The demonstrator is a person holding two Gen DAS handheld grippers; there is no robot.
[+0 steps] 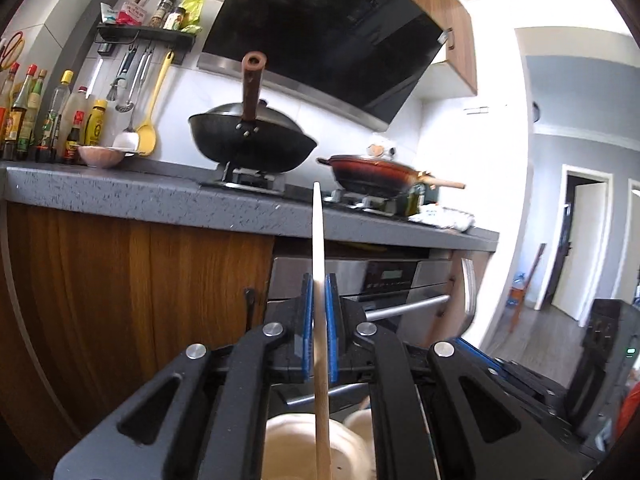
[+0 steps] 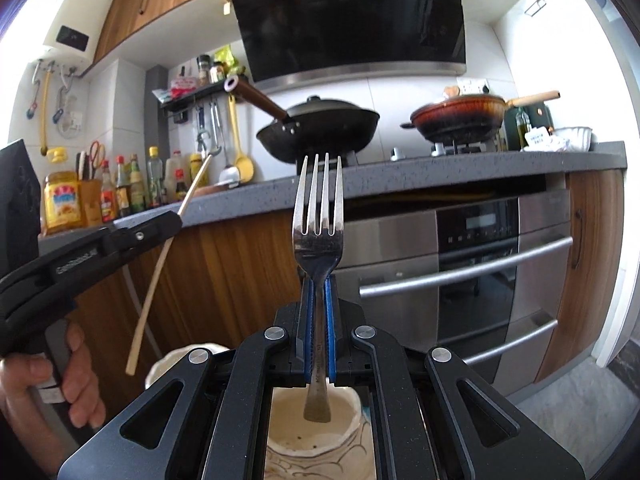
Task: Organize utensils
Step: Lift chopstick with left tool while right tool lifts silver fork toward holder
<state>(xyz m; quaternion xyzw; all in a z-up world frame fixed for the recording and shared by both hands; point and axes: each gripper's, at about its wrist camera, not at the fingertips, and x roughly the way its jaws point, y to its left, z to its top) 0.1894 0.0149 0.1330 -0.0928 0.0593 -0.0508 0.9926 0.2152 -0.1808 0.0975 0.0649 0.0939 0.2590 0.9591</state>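
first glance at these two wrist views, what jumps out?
The metal fork, upright and dead centre in the right wrist view, clamped in the right gripper over a cream ceramic holder. Next, the pale chopstick pinched in the left gripper, standing up in front of the grey countertop. Behind, the black wok sits on the stove under the dark range hood.

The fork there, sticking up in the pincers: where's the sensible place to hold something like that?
Where the right gripper has it: on the flat neck of the fork below the tines, pads closing from either side onto its narrow edges. The handle hangs below, over the cream cup.
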